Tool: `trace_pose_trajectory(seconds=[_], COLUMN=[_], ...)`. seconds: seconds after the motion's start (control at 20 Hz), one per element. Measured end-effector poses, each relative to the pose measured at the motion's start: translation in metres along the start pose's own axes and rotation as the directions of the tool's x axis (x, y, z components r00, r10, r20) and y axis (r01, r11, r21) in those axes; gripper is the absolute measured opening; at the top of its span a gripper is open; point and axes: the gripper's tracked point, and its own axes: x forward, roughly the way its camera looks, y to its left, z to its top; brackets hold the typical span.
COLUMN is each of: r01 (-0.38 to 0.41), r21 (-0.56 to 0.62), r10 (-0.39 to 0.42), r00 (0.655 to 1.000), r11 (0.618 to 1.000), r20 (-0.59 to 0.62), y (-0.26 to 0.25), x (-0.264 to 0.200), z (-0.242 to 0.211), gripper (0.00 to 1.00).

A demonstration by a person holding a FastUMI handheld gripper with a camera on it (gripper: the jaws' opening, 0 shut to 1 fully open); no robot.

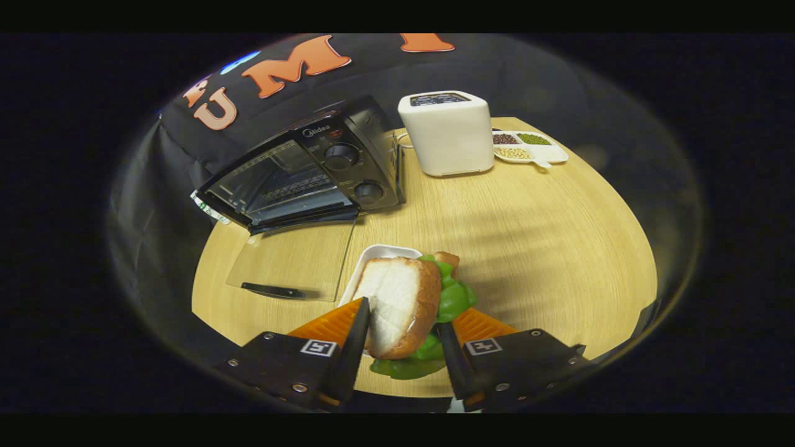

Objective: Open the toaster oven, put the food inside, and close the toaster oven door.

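A: What is everything sitting on?

B: A round table (546,248) with a pale wood-grain top is carrying it all, and black cloth is hanging behind it as the booth's wall (186,174). Light is falling across the wood in soft stripes.

A: What is standing at the back?

B: A black toaster oven (310,171) is sitting at the far left of the table, angled, with two knobs showing on its right panel. Its glass door (292,264) is lying folded down flat on the wood, the dark handle at its near edge, and the wire rack inside is showing. Just to its right a white pop-up toaster (448,131) is standing, and beside that a white divided dish (529,148) is holding three kinds of beans or grains.

A: And the food?

B: A sandwich (407,307) is standing on edge between the fingers: a thick white bread slice with a brown crust is facing left, green lettuce is bulging out on the right and below. A white tray (376,256) is lying just beyond it, well short of the oven.

A: What is the gripper doing?

B: The gripper (402,338) is partly closed, both fingers pressing on the sandwich from either side, holding it above the table's near edge.
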Motion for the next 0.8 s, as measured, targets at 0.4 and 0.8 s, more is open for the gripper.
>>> trace_pose_trajectory(seconds=[0.4, 0.8], r01=[0.021, -0.033], r21=[-0.001, 0.057], r10=[-0.021, 0.024], r00=[0.998, 0.987], r11=[1.000, 0.998], r20=[0.058, 0.160], y=[0.014, 0.040], x=[-0.023, -0.058], z=[0.022, 0.056], gripper=[0.31, 0.31])
